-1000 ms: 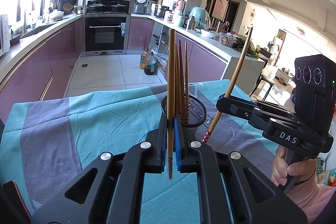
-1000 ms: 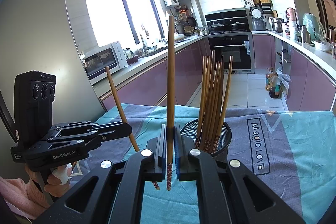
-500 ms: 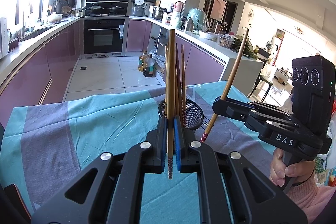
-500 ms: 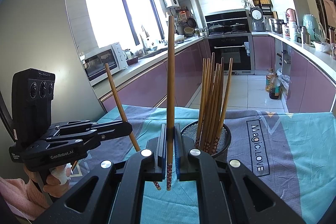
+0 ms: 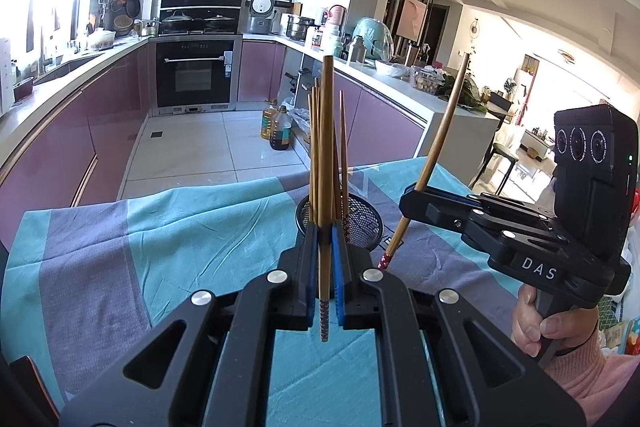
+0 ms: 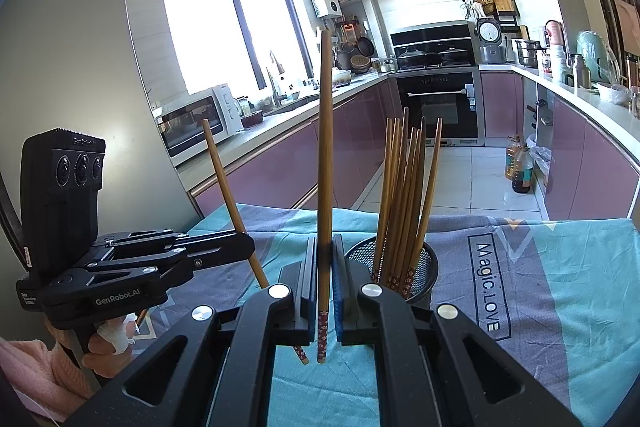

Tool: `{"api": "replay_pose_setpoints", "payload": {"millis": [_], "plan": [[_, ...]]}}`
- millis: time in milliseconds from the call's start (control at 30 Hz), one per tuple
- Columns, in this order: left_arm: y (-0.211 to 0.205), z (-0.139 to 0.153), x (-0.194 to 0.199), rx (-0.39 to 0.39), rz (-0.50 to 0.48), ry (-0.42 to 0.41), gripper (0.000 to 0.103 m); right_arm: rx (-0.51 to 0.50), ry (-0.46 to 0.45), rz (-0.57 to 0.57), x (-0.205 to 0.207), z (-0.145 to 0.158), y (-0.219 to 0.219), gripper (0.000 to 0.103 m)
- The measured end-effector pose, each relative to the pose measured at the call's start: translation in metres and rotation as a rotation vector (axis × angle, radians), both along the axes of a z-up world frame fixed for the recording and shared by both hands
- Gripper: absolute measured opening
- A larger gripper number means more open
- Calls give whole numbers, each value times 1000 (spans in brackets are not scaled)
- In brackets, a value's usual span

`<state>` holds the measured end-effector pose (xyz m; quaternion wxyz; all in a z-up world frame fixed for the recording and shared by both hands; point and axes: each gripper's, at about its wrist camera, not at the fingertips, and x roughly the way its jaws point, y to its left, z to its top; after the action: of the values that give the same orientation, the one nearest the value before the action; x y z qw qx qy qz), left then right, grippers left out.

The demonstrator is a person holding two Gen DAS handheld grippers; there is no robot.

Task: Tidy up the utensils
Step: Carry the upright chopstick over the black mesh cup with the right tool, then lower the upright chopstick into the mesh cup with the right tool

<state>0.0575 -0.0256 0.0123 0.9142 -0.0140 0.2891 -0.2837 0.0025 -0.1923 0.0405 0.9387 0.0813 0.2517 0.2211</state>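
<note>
1. Your table is covered with a teal and grey cloth, and it has "Magic.LOVE" printed on the right part.
2. Your left gripper is clenched on one chopstick. It stands about upright, patterned end down, hanging just above the cloth. From the right wrist view that same gripper is off to the left, and its chopstick leans top-left there.
3. Your right gripper is clamped on its own chopstick too, also upright with the patterned tip down. From the left wrist view it's on the right, stick tilted top-right.
4. The black mesh cup sits on the cloth just past the right gripper, slightly right of it. In the left view the cup is straight behind the held stick.
5. A bunch of chopsticks already stands in the cup, fanned a bit, patterned ends down.
6. Both held sticks are outside the cup and near it.
</note>
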Motion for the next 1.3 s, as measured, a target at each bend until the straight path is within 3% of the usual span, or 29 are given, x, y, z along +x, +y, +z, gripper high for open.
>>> {"api": "replay_pose_setpoints", "payload": {"millis": [1300], "plan": [[-7,17,-1,-6,-13,-59,7,4,-47,-7,6,10,-9,6]]}}
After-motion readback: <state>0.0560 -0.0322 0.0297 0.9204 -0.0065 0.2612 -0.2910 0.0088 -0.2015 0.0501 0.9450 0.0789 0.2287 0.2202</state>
